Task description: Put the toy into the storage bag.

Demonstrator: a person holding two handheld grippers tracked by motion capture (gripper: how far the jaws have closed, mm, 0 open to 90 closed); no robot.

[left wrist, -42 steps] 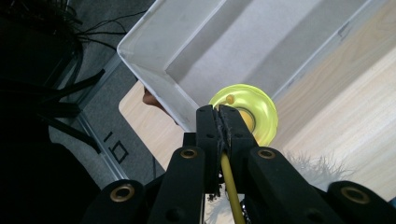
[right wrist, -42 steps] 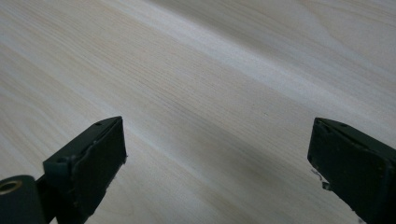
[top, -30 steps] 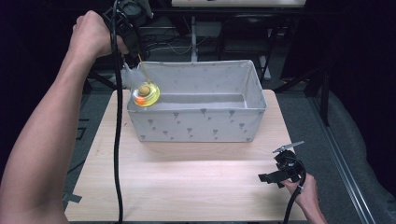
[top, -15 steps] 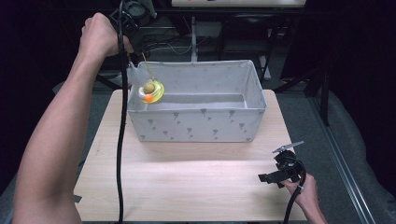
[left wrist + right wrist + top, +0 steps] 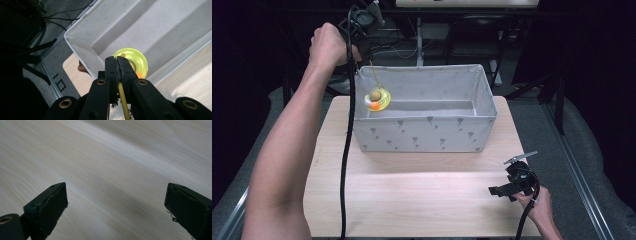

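Yellow cord [image 5: 121, 96] pinched tight in my left gripper [image 5: 119, 65] dangles the disc toy [image 5: 377, 98] just inside the fabric bin [image 5: 427, 142]'s near-left corner, where a swing could snag the rim; my right gripper [image 5: 116, 202], gaping empty, can't steady it.

This looks like a lab or test room, not a home. A small wooden table [image 5: 412, 200] stands alone on grey carpet [image 5: 582, 165], with black curtains [image 5: 602, 60] hung all around it. Black cables [image 5: 402, 47] lie on the floor behind it, near metal stand legs [image 5: 419, 42]. A metal rail [image 5: 584, 200] runs along the floor beside the table
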